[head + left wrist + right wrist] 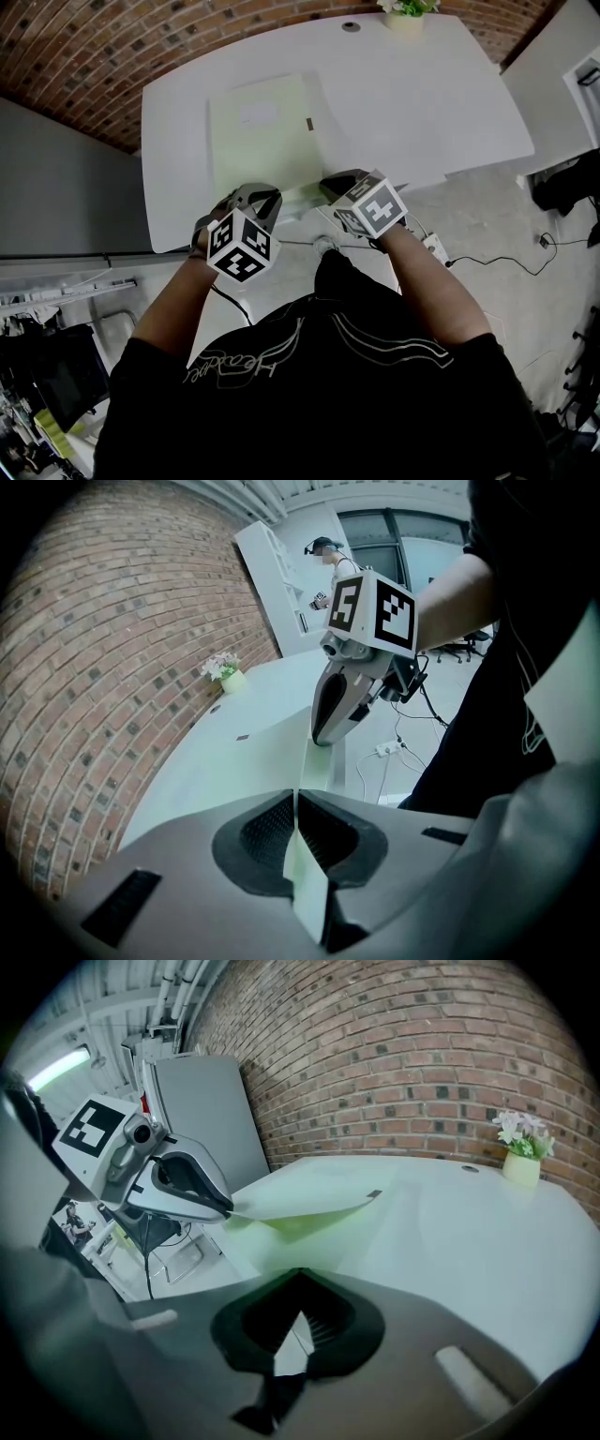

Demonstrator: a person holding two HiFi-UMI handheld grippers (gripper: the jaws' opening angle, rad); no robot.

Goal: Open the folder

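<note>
Pale green folder (261,131) lies flat at the near edge of the desk (422,94), within reach of both hands. The left hand-held gripper (296,829) is clamped on the top cover's edge, which is raised slightly off the rest. The right hand-held gripper (296,1321) looks closed on the lower leaf, probably to pin it while the cover swings up. Folder barely open so far.

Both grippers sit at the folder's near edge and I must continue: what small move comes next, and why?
Probably lift the left gripper a little, peeling the top cover upward. Its jaws are shut on that cover's near edge, which already stands slightly off the rest of the folder, while the right gripper seems to clamp the lower layer.
</note>
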